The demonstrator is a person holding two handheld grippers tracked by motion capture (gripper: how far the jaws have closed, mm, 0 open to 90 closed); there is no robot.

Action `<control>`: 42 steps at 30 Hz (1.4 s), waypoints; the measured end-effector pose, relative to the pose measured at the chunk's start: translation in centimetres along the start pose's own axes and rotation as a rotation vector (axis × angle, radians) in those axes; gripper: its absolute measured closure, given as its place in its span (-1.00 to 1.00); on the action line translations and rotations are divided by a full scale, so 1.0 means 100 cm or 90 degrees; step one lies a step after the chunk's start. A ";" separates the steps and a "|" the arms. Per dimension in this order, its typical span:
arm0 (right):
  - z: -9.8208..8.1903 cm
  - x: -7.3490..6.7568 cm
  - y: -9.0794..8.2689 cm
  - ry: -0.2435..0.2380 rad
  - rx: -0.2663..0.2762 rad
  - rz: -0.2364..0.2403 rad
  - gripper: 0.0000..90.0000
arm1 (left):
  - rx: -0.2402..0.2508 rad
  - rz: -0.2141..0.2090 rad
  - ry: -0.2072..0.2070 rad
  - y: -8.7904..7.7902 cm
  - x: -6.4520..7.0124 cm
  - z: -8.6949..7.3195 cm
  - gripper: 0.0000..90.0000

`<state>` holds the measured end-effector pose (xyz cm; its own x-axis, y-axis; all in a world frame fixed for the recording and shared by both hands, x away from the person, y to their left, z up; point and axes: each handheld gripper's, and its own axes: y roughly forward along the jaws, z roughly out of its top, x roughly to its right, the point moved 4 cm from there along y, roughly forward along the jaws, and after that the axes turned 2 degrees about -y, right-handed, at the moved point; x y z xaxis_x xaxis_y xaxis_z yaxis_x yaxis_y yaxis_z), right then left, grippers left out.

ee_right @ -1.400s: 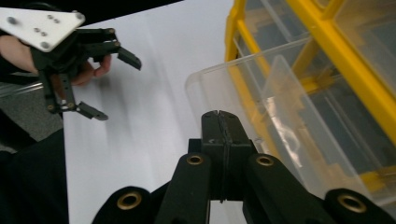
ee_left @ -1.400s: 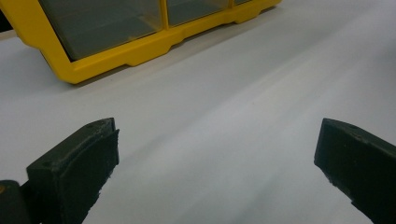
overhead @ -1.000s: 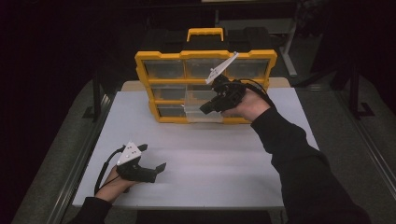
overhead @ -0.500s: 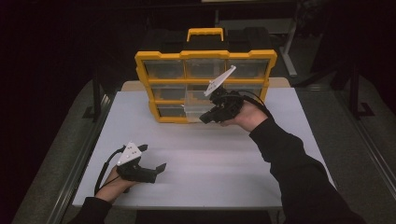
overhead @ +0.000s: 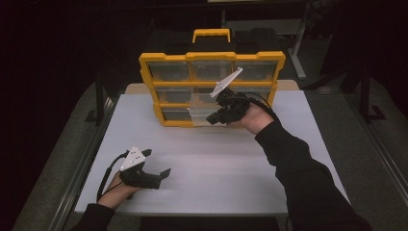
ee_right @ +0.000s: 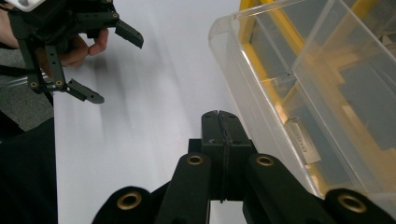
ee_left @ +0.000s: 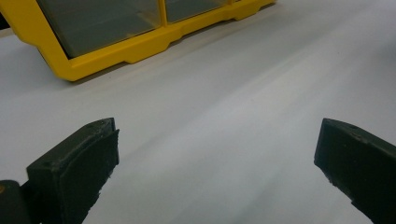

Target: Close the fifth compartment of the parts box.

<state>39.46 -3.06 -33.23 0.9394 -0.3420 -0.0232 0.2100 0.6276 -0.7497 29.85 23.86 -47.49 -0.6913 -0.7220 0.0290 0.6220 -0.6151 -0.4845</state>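
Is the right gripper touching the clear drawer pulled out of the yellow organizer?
Cannot tell. In the right gripper view the shut right gripper lies beside the clear drawer, white table between them there; the high view hides the tips.

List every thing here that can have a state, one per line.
Yellow plastic organizer case: standing upright at the table's far side.
Clear plastic drawer: pulled partly out of the case, beside the right hand-held gripper.
Left hand-held gripper: jaws wide open, nothing between them, low over the white table.
Right hand-held gripper: jaws shut, pads together, holding nothing.
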 end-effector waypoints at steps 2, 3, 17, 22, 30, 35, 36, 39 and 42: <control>0.000 0.000 0.000 -0.001 0.001 0.000 0.97 | 0.000 0.000 -0.001 0.000 0.000 0.000 -1.00; 0.000 0.000 0.000 -0.001 0.001 0.000 0.97 | 0.001 -0.001 -0.001 0.000 0.000 0.000 -1.00; 0.003 0.006 -0.002 0.005 0.005 -0.009 0.97 | 0.000 -0.001 0.000 0.001 0.000 0.000 -1.00; 0.004 0.010 -0.001 0.010 0.008 -0.013 0.97 | 0.000 -0.001 0.000 0.001 0.000 0.000 -1.00; 0.006 0.016 0.000 0.017 0.010 -0.020 0.97 | 0.000 -0.001 0.000 0.001 0.000 0.000 -1.00; 0.007 0.020 0.000 0.021 0.012 -0.022 0.97 | 0.000 -0.002 0.001 0.001 0.000 0.000 -1.00; 0.007 0.020 0.000 0.020 0.011 -0.023 0.97 | 0.000 -0.001 0.001 0.001 0.000 0.000 -1.00; 0.009 0.022 0.000 0.020 0.011 -0.025 0.97 | 0.000 -0.002 0.000 0.001 0.000 0.000 -1.00; 0.011 0.024 -0.001 0.019 0.015 -0.026 0.97 | 0.000 -0.002 0.000 0.001 0.000 0.000 -1.00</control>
<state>41.97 -3.14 -32.47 0.9217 -0.3878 -0.0134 0.2539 0.6288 -0.7350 29.90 23.84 -47.51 -0.6931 -0.7202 0.0305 0.6198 -0.6171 -0.4848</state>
